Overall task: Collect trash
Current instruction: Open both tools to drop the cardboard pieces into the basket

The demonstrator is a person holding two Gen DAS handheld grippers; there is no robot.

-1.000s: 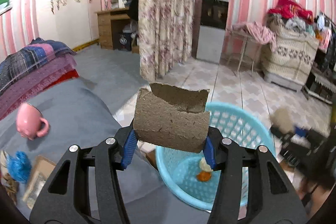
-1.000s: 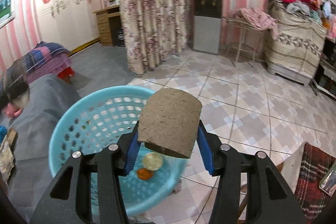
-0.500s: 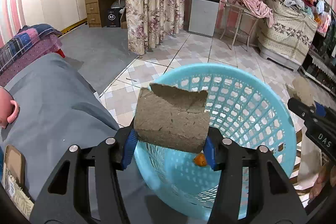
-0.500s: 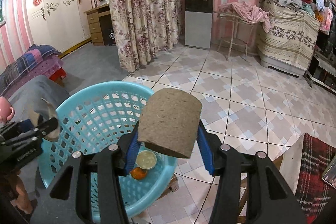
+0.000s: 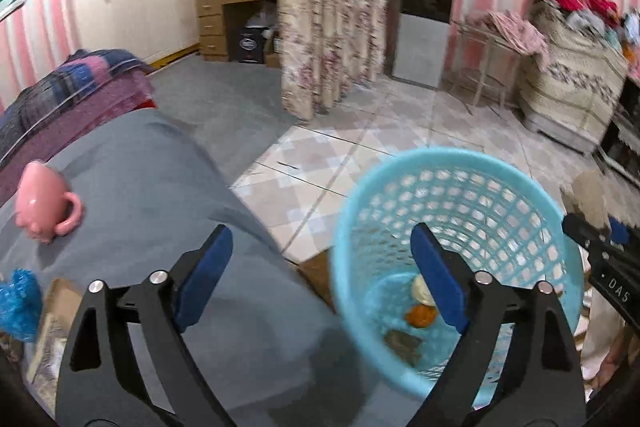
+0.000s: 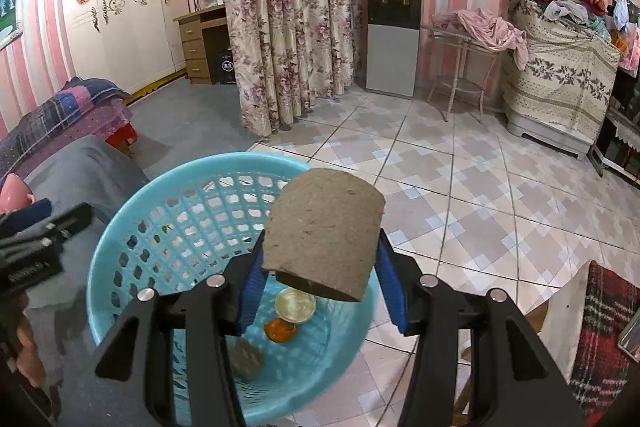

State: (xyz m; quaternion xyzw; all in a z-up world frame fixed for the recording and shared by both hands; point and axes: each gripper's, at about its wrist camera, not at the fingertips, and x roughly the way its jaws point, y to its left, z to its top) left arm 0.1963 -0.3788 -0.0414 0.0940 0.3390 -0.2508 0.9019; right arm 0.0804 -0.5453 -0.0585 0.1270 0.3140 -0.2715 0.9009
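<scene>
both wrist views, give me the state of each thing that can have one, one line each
left gripper: jaws opening, nothing between them
right gripper: shut on cardboard tube, held above the basket
blue basket: upright on the floor, holds a brown scrap, an orange piece and a round lid
pink mug: lying on its side on the grey cover

Left tongs (image 5: 320, 275) opening, nothing between them; right tongs (image 6: 320, 281) clamped, both angled downward

Grey bed (image 5: 168, 211): pink mug (image 5: 44, 203) at nine o'clock. Tiled floor (image 6: 460, 179): blue basket (image 6: 132, 251) at seven o'clock.
</scene>
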